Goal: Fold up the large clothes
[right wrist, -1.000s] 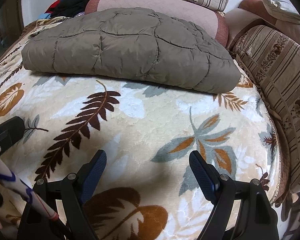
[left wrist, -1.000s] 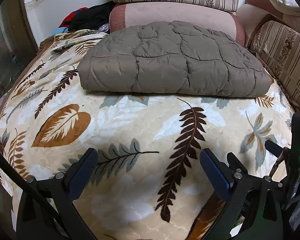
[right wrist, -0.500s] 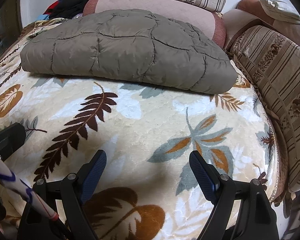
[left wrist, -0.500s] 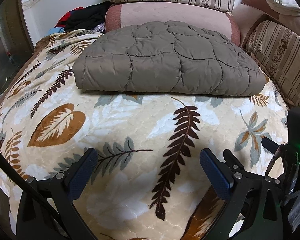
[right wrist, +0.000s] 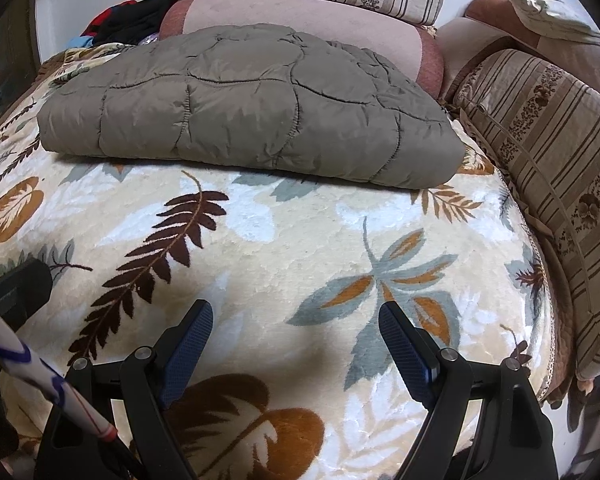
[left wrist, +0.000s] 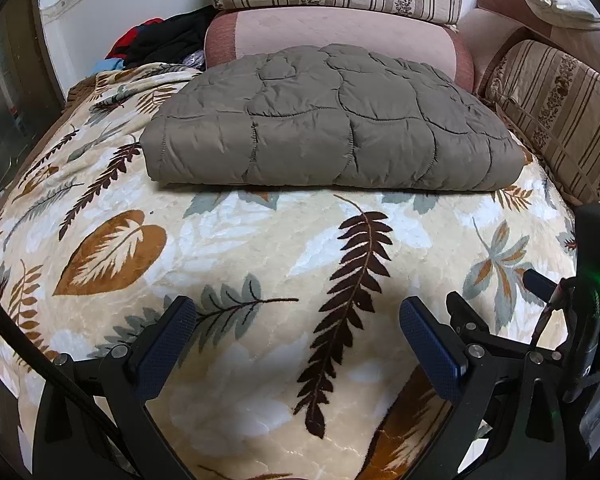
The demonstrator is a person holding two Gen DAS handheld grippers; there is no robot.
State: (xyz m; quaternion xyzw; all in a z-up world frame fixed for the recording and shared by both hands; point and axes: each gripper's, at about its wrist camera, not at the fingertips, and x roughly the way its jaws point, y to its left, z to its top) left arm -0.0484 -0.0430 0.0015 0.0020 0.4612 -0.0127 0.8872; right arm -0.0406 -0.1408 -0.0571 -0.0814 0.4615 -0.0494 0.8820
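A quilted grey-brown garment is shown folded into a thick, tidy rectangle, with stitched panels puffed between curved seams and the near edge rounded by the fold. It is placed on the far half of the leaf-patterned blanket, its far edge lying against a pink cushion; a striped cushion is seen just to its right. Compared with the views of a second ago, only a slight shift of framing in the left wrist view is noted; the garment's outline and position are unchanged, and neither gripper is seen to have been moved toward it. From this the folding is judged to be essentially complete, with the tools held at rest. The left gripper and the right gripper are both spread wide and empty, held over bare blanket well apart from the garment. A heap of dark and red clothes is visible at the far left.
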